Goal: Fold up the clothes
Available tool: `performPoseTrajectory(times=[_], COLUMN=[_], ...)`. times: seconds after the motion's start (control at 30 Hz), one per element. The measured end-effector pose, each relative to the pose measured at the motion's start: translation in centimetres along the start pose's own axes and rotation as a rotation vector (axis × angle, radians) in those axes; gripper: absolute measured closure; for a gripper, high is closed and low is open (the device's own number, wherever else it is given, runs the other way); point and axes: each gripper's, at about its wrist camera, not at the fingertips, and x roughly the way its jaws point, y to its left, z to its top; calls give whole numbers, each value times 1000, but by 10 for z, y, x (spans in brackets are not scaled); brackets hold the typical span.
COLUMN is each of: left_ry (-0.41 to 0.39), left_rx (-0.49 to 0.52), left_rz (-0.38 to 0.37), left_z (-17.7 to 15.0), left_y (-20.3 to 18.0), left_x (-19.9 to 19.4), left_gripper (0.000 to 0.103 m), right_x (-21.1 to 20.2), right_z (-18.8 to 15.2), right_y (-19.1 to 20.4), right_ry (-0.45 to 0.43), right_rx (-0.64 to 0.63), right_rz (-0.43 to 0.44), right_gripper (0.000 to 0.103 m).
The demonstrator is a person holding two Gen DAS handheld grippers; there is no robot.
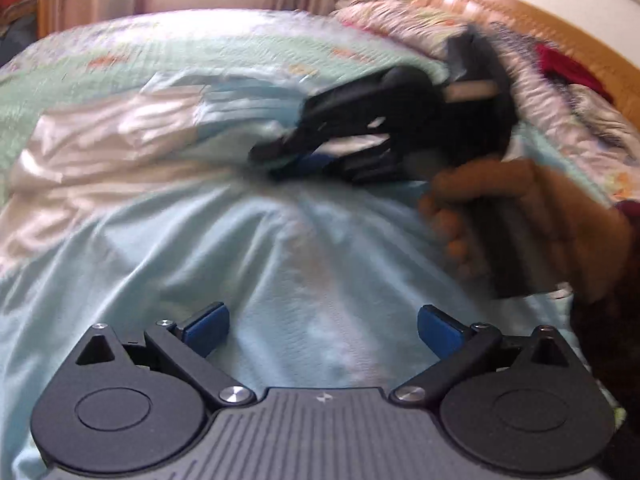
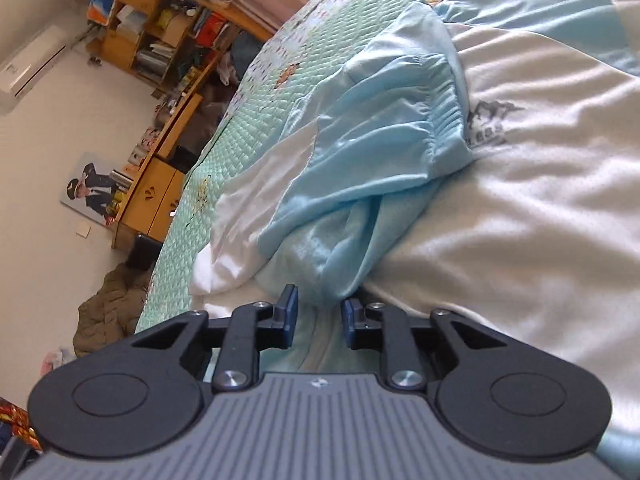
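A light blue and white garment (image 1: 248, 240) lies spread on the bed. My left gripper (image 1: 323, 328) is open and empty, low over its blue cloth. In the left wrist view my right gripper (image 1: 288, 152) shows blurred, held by a hand (image 1: 520, 216), its tips down at the garment's middle. In the right wrist view my right gripper (image 2: 319, 316) has its jaws partly closed around a bunched fold of the light blue cloth (image 2: 344, 272). The blue elastic waistband (image 2: 436, 120) and white panel with a grey print (image 2: 492, 120) lie ahead.
A mint quilted bedspread (image 2: 248, 120) covers the bed. A wooden headboard (image 1: 540, 24) and rumpled quilt (image 1: 568, 92) are at the right. A wooden shelf unit (image 2: 160, 40) and clothes on the floor (image 2: 112, 304) stand beside the bed.
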Motion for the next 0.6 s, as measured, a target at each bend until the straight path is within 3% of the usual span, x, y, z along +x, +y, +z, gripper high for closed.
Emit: performPoseTrajectory(times=[0.1,0.23,0.3,0.5,0.57,0.6], left_ry=[16,14,12,31,36,37], left_rx=[0,5,0,39,23,14], left_rz=[21,19,16,58,74,80], left_z=[-2,-6,-8,-6,-3,-1], left_y=[2,4,5,-3,-5,-6], left_x=[10,9,8,13,12,11], left_gripper=[1,1,1,1,1,1], right_x=[-7,-52,-93,-230,-265,-281], right_z=[2,-16,-28,-61,-68,-70], right_y=[3,-14,-32,-85,-99,-105], right_ry=[-12,-133,-246,-555,-631,-663], right_rx=[-5,52,95,170,203,221], right_rz=[-1,19,5,-220,-299,-339], right_gripper=[79,72,70,63,49,47])
